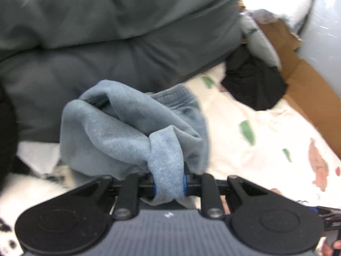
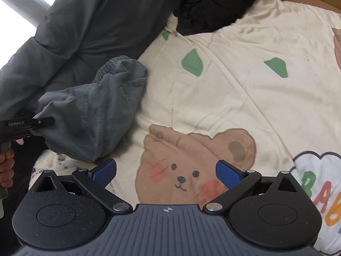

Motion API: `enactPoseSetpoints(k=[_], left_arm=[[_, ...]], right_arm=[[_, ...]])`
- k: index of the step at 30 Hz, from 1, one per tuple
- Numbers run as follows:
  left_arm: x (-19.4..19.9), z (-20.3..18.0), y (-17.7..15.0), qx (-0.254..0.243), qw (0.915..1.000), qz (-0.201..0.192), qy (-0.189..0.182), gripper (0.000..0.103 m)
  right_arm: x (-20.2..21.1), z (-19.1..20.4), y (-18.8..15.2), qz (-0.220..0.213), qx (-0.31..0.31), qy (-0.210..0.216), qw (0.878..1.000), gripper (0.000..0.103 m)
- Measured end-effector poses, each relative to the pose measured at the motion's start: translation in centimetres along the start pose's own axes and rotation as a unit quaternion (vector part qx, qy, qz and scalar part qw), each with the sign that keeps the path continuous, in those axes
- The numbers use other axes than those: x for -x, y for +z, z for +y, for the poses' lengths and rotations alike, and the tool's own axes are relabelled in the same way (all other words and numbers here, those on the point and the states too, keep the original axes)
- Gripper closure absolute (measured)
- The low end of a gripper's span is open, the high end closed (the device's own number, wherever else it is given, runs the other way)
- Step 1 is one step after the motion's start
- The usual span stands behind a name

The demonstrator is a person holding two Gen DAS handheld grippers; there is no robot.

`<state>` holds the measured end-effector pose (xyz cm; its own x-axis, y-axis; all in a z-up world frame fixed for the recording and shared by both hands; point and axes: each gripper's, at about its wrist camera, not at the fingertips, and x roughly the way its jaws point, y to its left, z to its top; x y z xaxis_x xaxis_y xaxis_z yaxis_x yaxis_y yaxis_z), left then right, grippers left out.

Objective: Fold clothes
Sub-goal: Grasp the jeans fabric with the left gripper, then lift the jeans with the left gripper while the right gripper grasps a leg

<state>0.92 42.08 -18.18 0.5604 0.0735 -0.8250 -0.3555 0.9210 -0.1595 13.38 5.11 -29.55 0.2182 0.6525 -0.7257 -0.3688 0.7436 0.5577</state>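
While left gripper (image 1: 169,184) clamps the blue garment (image 1: 132,128), right gripper (image 2: 168,171) gapes over bare sheet (image 2: 245,98).

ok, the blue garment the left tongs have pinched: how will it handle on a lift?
Likely floppy: the blue garment bunches and folds around the left tongs. Probably light, since one pinched fold carries it. Its free end may drag on the bear sheet; the right tongs are open and empty.
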Motion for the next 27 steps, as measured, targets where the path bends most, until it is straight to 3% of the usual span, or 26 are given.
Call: enactPoseSetpoints(k=[8, 17, 20, 22, 24, 27], left_arm=[[-0.5, -5.5, 1.0, -0.033, 0.9975, -0.001, -0.062, 0.082], [-1.1, -10.6, 0.5, -0.042, 0.9877, 0.015, -0.150, 0.083], [-1.3, -11.3, 0.3, -0.038, 0.9836, 0.022, -0.175, 0.083], [-1.6, -11.4, 0.1, -0.030, 0.9807, 0.037, -0.190, 0.083], [-2.2, -11.4, 0.0, -0.007, 0.9775, 0.063, -0.201, 0.083], [-2.4, -12.3, -0.1, -0.012, 0.9748, 0.084, -0.206, 0.083]], right_arm=[[0.2, 2.6, 1.0, -0.016, 0.028, 0.056, 0.998, 0.001], [0.0, 7.1, 1.6, -0.040, 0.091, 0.097, 0.990, 0.002], [-0.3, 7.5, 1.4, -0.055, 0.089, 0.095, 0.990, 0.013], [-0.3, 7.5, 1.4, -0.071, 0.082, 0.105, 0.988, 0.029], [-0.4, 7.5, 1.4, -0.086, 0.078, 0.108, 0.987, 0.036], [-0.5, 7.5, 1.3, -0.099, 0.079, 0.097, 0.987, 0.038]])
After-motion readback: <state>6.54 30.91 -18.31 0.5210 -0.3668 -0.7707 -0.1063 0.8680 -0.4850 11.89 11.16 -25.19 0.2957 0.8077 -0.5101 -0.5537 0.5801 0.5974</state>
